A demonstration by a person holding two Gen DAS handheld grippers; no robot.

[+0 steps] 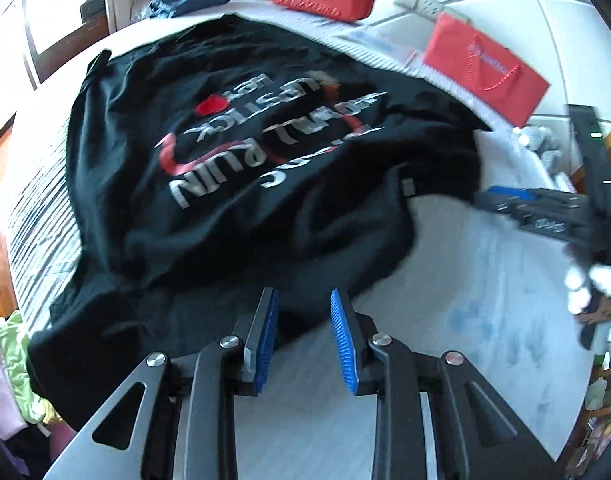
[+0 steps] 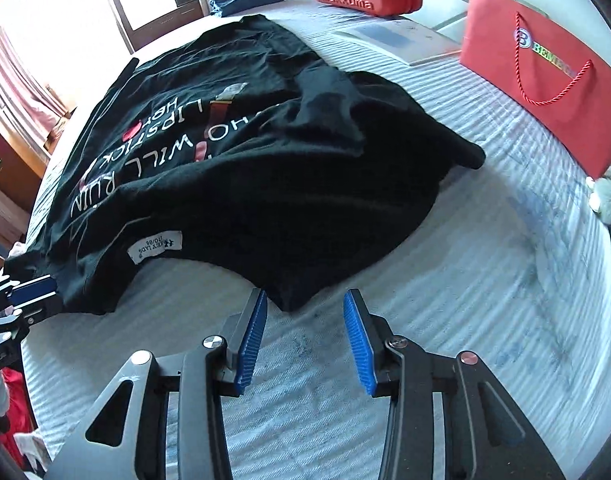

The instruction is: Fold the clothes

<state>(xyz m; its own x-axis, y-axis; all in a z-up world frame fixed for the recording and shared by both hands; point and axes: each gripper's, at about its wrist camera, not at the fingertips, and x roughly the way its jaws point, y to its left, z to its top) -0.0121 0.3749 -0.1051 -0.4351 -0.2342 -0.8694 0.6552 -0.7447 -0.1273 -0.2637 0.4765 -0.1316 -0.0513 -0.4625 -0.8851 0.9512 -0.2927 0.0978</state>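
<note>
Both grippers are hanging over the near edge of the bed [image 2: 445, 280], the left gripper [image 1: 304, 334] with its jaws apart above the black T-shirt [image 1: 225, 200] and the right gripper [image 2: 305, 340] likewise parted and gripping nothing, just short of the shirt's shoulder corner. The printed shirt is lying face up, rumpled, with one sleeve [image 2: 333, 108] flopping inward. Being soft, light cotton, it will likely be draping limply, so pinching the shoulder seams beside the neck label [image 2: 155, 246] looks best.

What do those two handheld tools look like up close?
Both look alike. The left tool and right tool each have two flat fingers faced with ribbed bright-blue pads, set on black angular metal linkages with round silver pivot bolts and triangular cut-outs. No cables are visible.
</note>
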